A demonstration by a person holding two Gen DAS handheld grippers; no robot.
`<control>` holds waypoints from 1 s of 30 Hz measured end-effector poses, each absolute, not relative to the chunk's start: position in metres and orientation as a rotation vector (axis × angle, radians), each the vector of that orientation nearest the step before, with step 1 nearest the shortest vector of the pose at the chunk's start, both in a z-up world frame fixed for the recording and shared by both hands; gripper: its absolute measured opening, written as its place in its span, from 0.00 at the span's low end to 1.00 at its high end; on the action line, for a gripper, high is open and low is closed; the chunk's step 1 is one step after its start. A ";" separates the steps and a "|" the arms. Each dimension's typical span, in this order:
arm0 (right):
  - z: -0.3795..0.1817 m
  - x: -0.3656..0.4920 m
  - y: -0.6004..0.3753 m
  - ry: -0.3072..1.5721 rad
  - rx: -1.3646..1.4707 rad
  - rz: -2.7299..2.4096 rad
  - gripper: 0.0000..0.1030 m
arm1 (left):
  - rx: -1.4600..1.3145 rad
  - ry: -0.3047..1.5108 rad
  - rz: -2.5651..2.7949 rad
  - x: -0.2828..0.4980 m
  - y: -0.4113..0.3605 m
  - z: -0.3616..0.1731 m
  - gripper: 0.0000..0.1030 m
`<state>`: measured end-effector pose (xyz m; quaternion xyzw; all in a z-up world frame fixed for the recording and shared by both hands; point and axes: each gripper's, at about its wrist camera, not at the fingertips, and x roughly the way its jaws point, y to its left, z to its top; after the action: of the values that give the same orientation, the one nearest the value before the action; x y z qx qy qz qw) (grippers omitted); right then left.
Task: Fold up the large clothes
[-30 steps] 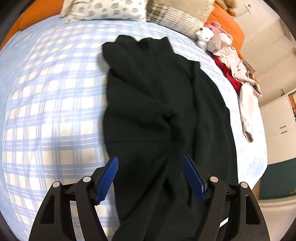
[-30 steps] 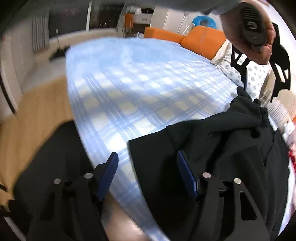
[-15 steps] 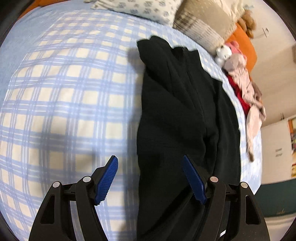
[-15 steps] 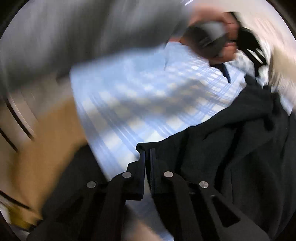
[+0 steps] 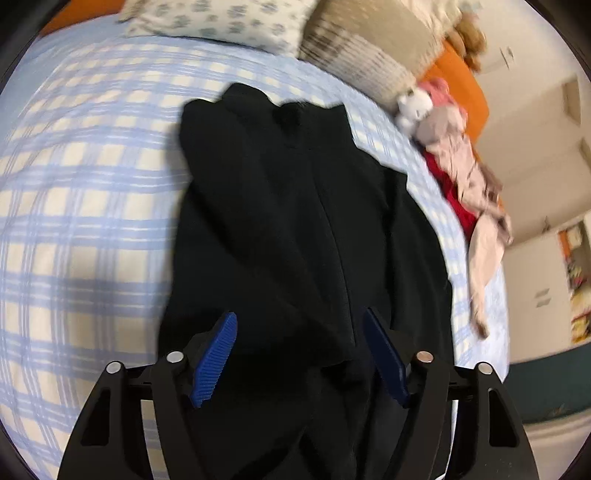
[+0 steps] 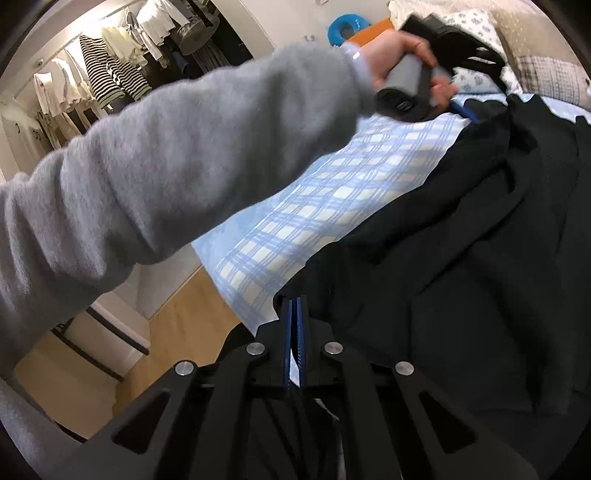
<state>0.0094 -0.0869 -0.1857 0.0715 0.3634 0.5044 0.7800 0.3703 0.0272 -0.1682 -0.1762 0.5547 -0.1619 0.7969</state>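
A large black garment (image 5: pixel 295 221) lies lengthwise on a blue-and-cream checked bed (image 5: pixel 92 221), its collar toward the pillows. My left gripper (image 5: pixel 299 332) is open, its blue pads above the garment's lower part, holding nothing. In the right wrist view the same garment (image 6: pixel 461 240) spreads over the bed (image 6: pixel 332 192). My right gripper (image 6: pixel 294 306) is shut on the garment's near bottom corner at the bed's edge. The left gripper (image 6: pixel 461 107), held by a grey-sleeved arm (image 6: pixel 184 147), hovers over the far end of the garment.
Pillows (image 5: pixel 229 22) and a striped cushion (image 5: pixel 362 55) line the head of the bed. A white plush toy (image 5: pixel 413 107) and pink and red clothes (image 5: pixel 465 173) lie along the right edge. Wooden floor (image 6: pixel 177 332) and a clothes rack (image 6: pixel 110 74) lie left of the bed.
My right gripper has closed on the garment's bottom corner and lifted it slightly. My left gripper, still open, has swung over the garment toward the collar end.
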 end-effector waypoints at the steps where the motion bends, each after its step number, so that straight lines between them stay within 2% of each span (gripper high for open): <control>1: -0.187 0.010 -0.086 0.785 0.153 1.091 0.03 | -0.340 1.203 -0.349 0.371 0.020 -0.170 0.62; 2: -0.189 0.011 -0.084 0.792 0.159 1.096 0.03 | -0.288 1.218 -0.333 0.372 0.012 -0.175 0.58; 3: -0.189 0.010 -0.085 0.792 0.162 1.096 0.03 | -0.262 1.223 -0.323 0.373 0.008 -0.178 0.50; 6: -0.188 0.010 -0.090 0.783 0.182 1.085 0.03 | -0.290 1.238 -0.307 0.377 0.014 -0.189 0.14; 10: -0.181 0.013 -0.102 0.772 0.224 1.096 0.03 | -0.430 1.223 -0.313 0.374 0.050 -0.187 0.12; 17: -0.158 0.006 -0.158 0.719 0.370 1.107 0.03 | -0.545 1.097 -0.300 0.360 0.106 -0.133 0.12; 21: -0.174 0.000 -0.200 0.746 0.521 1.072 0.03 | -0.472 1.064 -0.309 0.375 0.078 -0.098 0.10; 22: -0.179 -0.001 -0.207 0.752 0.550 1.062 0.03 | -0.434 1.064 -0.303 0.379 0.069 -0.092 0.07; 24: -0.194 -0.004 -0.221 0.780 0.605 1.038 0.03 | -0.315 1.068 -0.292 0.392 0.032 -0.084 0.05; 30: -0.230 -0.008 -0.249 0.832 0.682 0.937 0.03 | -0.222 1.151 -0.369 0.411 -0.062 -0.118 0.06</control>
<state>-0.0077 -0.2486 -0.2296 0.3128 0.3818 0.4298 0.7561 0.4109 -0.0616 -0.1184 -0.1042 0.5401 -0.1733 0.8169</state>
